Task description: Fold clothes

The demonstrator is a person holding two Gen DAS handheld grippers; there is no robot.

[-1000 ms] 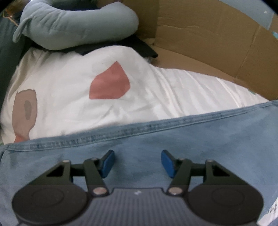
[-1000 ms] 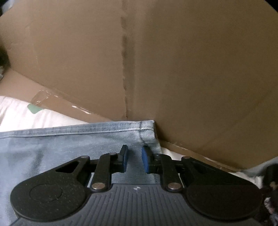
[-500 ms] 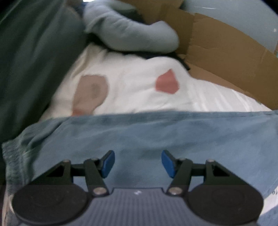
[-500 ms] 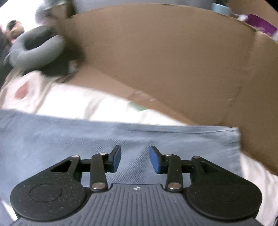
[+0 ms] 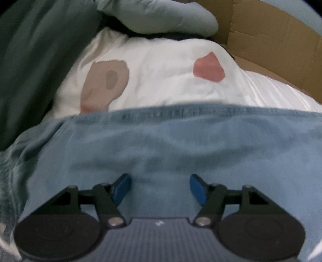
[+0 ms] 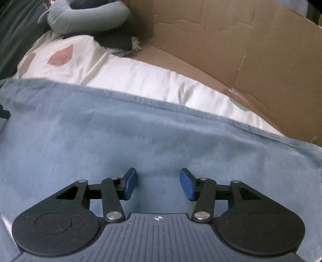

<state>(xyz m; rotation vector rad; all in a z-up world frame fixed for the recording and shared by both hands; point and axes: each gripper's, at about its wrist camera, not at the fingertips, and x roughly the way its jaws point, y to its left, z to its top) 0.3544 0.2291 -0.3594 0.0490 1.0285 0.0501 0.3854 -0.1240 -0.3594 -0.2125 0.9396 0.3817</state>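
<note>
Your left claw point(image 5: 160, 188) and right claw point(image 6: 159, 184) opening over jeans point(image 6: 140, 141), nothing gripped, cardboard box point(image 6: 251, 60) lying ahead holding white bedding point(image 6: 140, 76).

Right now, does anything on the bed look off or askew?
Mostly tidy. The jeans lie flat over the white duvet, but their left end is bunched and rumpled. Both grippers, left and right, are opening with nothing pinched.

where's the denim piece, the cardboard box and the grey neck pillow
denim piece point(image 6: 140, 131): right wrist view, flat middle.
cardboard box point(image 6: 251, 50): right wrist view, inner wall.
grey neck pillow point(image 6: 86, 18): right wrist view, curved body.
</note>
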